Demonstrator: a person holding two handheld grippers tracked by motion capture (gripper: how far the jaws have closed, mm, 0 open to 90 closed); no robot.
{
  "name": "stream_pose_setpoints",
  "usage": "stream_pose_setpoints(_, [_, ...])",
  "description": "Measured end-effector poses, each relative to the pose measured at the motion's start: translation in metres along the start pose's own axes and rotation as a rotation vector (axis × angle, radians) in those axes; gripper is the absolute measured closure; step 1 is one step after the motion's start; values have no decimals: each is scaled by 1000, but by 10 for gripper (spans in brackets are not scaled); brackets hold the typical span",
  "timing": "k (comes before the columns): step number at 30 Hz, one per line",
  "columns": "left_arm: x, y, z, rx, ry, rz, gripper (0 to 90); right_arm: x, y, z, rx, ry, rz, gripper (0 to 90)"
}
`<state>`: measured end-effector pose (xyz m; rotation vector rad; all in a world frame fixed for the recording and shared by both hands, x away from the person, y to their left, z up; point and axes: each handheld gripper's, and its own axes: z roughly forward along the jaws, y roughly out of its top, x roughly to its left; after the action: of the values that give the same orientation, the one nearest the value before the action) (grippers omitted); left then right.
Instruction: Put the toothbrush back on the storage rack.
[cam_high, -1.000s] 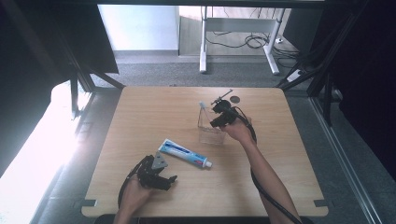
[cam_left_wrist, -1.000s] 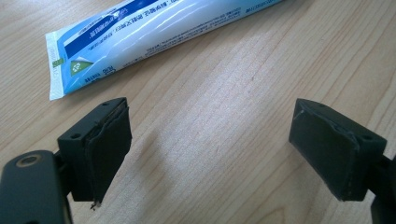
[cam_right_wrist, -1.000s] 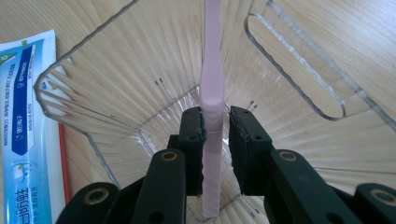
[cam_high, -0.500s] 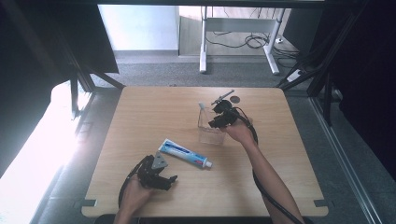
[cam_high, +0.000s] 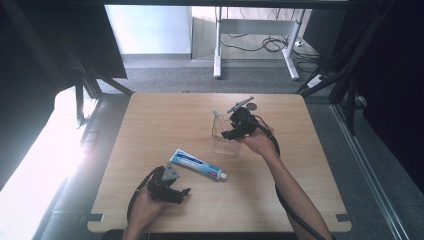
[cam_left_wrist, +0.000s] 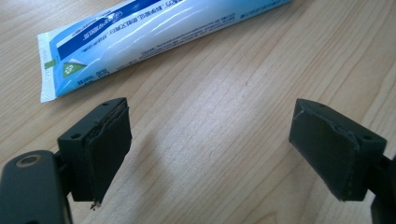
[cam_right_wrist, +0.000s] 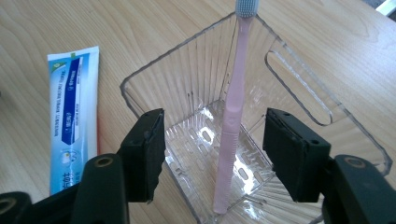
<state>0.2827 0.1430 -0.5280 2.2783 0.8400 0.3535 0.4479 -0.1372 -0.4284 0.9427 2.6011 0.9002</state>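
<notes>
The pink toothbrush (cam_right_wrist: 232, 116) is standing inside the clear plastic holder (cam_right_wrist: 299, 88), handle end down on the ribbed bottom, bristle head up and leaning against the far wall. That holder (cam_high: 226, 136) sits on the desk (cam_high: 165, 115) a bit right of the middle, closer to the far edge than the near one.

The right gripper (cam_high: 234, 131) hangs just over the holder on its right side. Its jaws have just been opening, and in the right gripper view (cam_right_wrist: 212, 154) the two black pads are spread apart with the toothbrush handle in the gap between them, neither pad pressing on it. So the brush is let go and propped up by the holder alone.

The toothpaste tube (cam_high: 196, 164) lies flat on the desk between the two hands, cap end pointing toward the right, flat crimped end toward the left. It's apart from the holder, nearer the front edge.

The left gripper (cam_high: 181, 192) rests low near the front left part of the desk, just beside the tube's crimped end. In the left gripper view (cam_left_wrist: 210, 154) its pads are wide apart with bare wood between them, and the tube (cam_left_wrist: 154, 32) lies just beyond the tips, not touching.
</notes>
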Motion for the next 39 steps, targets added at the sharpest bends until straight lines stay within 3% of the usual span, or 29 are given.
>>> stream_pose_setpoints(11, [1,0,-1,-16,-14,-14,134,2,-6,-12,-55,18,-22,194])
stream_pose_setpoints(27, [2,0,-1,-24,-20,-25,134,4,-24,-29,-90,29,-7,0])
stream_pose_setpoints(39, [2,0,-2,-27,-25,-35,134,8,-42,-41,-109,26,-27,0])
